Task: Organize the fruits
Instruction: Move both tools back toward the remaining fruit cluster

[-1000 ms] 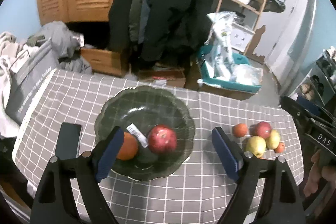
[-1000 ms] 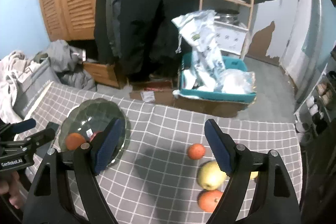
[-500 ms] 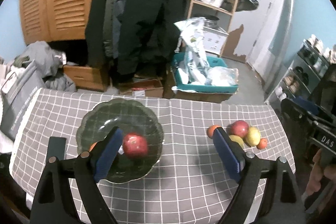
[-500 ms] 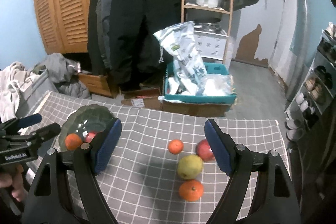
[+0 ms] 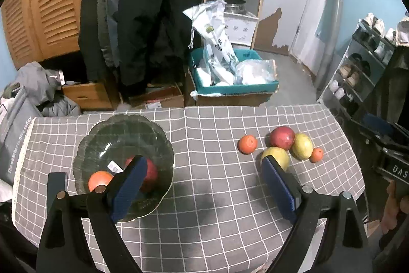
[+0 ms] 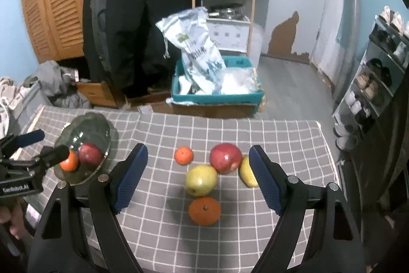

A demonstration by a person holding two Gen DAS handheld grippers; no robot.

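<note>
A dark glass bowl [image 5: 122,129] sits on the left of the checked tablecloth and holds an orange [image 5: 98,179] and a red apple [image 5: 150,170]. On the right lie a small orange [image 6: 183,155], a red apple [image 6: 225,157], a yellow-green apple [image 6: 201,179], a yellow pear [image 6: 246,172] and a large orange [image 6: 204,211]. My left gripper [image 5: 204,187] is open and empty, raised above the table beside the bowl. My right gripper [image 6: 198,179] is open and empty, raised above the loose fruit.
The table's far edge [image 5: 179,110] drops to a floor with cardboard boxes and a teal crate [image 5: 235,86] of bags. Coats [image 5: 143,12] hang behind. A shoe rack [image 5: 363,73] stands at the right. Clothes and a grey bag [image 5: 15,134] lie at the left.
Both grippers have pulled back and up from the table. The left view has swung right, so the bowl sits further left. All the loose fruit now shows between the right fingers.
</note>
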